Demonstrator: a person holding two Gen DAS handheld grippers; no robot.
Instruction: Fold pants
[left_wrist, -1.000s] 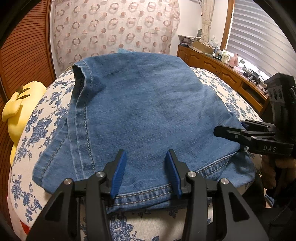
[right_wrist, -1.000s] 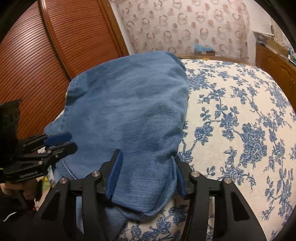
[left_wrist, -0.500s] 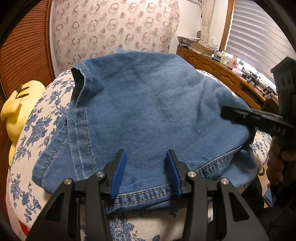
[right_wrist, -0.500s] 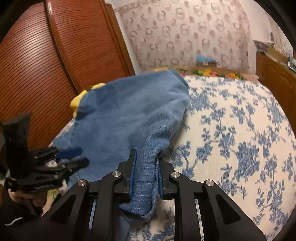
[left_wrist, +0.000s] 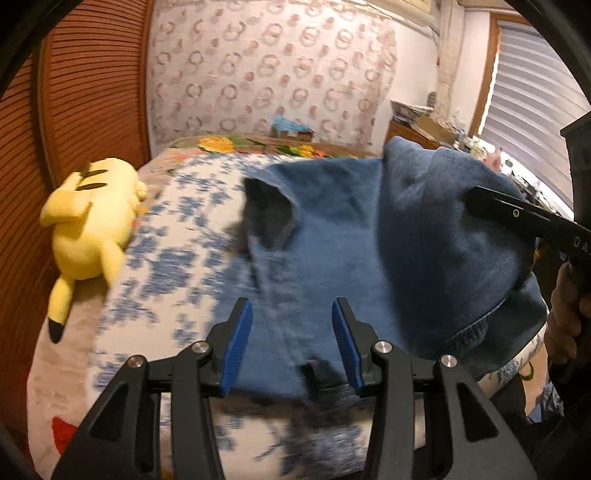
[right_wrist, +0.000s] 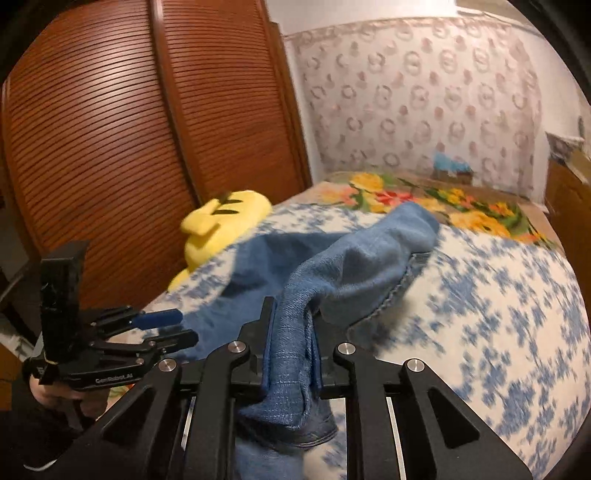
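Observation:
The blue denim pants (left_wrist: 332, 229) lie on the bed, their right side lifted into a raised fold (left_wrist: 443, 229). In the right wrist view my right gripper (right_wrist: 293, 310) has a bunched edge of the pants (right_wrist: 332, 266) between its pads. Its jaws are closing and the pads press on the cloth. One of its fingers (left_wrist: 517, 212) shows against the lifted fold in the left wrist view. My left gripper (left_wrist: 291, 343) hovers over the near hem with its blue pads apart and nothing pinched. In the right wrist view it (right_wrist: 173, 326) stands open at the left.
A yellow plush toy (left_wrist: 88, 218) lies at the bed's left side by the brown slatted wardrobe (right_wrist: 110, 147). The blue-flowered bedcover (right_wrist: 480, 314) spreads to the right. A bright flowered blanket (right_wrist: 424, 199) covers the far end. A cluttered wooden dresser (left_wrist: 424, 136) stands at the right.
My right gripper has shut on the pants' right edge and lifted it, raising a fold. My left gripper has swung left, still open, so the plush toy shows fully.

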